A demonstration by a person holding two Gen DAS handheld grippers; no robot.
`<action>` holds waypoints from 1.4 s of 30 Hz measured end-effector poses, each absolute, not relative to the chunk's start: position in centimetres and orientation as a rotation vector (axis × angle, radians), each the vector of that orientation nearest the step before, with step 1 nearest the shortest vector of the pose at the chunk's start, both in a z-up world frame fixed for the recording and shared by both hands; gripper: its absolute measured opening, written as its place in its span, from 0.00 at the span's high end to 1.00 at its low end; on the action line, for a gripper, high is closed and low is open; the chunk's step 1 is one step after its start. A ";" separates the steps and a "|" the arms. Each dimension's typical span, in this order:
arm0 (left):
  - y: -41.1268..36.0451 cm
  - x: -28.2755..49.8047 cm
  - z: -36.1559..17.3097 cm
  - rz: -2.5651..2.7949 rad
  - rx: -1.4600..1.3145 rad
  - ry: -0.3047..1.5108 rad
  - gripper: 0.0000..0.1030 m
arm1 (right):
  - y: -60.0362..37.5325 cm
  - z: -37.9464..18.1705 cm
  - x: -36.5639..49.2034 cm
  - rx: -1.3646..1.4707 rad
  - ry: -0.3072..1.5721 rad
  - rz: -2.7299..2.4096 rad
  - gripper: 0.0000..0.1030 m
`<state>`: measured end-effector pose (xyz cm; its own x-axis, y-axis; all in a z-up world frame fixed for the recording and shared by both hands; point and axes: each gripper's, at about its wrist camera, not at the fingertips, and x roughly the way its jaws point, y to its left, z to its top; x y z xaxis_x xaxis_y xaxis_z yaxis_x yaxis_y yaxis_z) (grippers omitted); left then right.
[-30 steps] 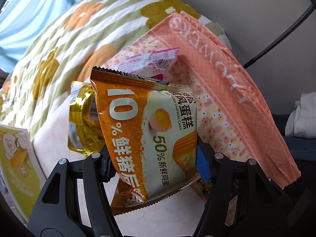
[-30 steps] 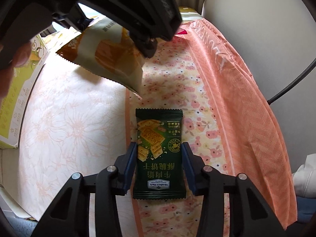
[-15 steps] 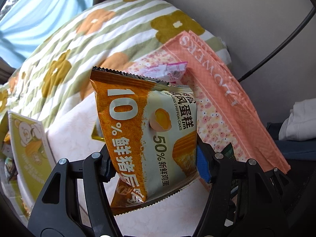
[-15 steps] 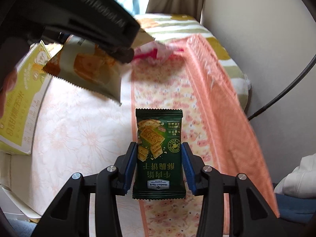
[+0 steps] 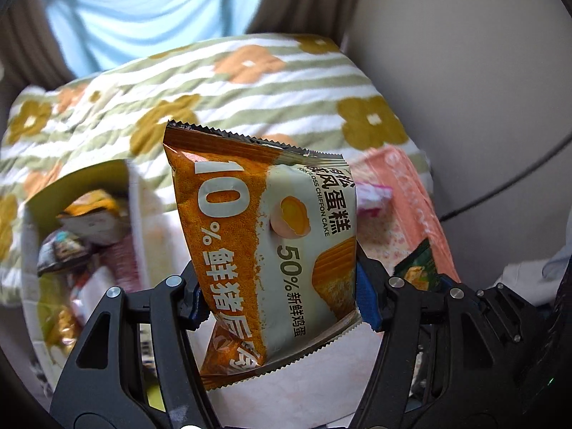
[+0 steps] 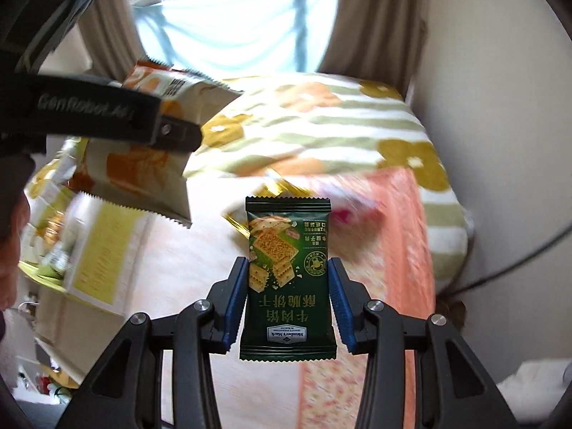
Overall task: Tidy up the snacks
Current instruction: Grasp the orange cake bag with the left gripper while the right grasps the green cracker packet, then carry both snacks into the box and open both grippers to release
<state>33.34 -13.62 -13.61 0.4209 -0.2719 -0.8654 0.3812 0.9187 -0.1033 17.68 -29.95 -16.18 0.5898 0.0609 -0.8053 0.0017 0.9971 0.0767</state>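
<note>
Left hand-held gripper [image 5: 282, 293] was clamped on the orange chiffon cake packet [image 5: 264, 246], held up above the open yellow snack box [image 5: 77, 182] on the bed. Right hand-held gripper [image 6: 287, 302] squeezed the green cracker packet [image 6: 287, 275], aloft over the floral pink cloth [image 6: 400, 250]

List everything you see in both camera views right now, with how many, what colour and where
chiffon cake packet: one, orange and cream, held in the left gripper
cracker packet: one, dark green, held in the right gripper
snack box: one, yellow, open, left on the bed, packets inside
gold wrapper: one, behind the cracker packet
pink wrapper: one, on the peach floral cloth
striped flower blanket: one, green, white, orange, far end
curtains: beige, by the window
left gripper: black, blue pads
right gripper: black, blue pads
</note>
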 end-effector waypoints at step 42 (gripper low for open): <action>18.4 35.6 -19.3 -0.183 -0.130 1.118 0.00 | -5.9 -15.8 32.0 0.091 1.025 0.286 0.61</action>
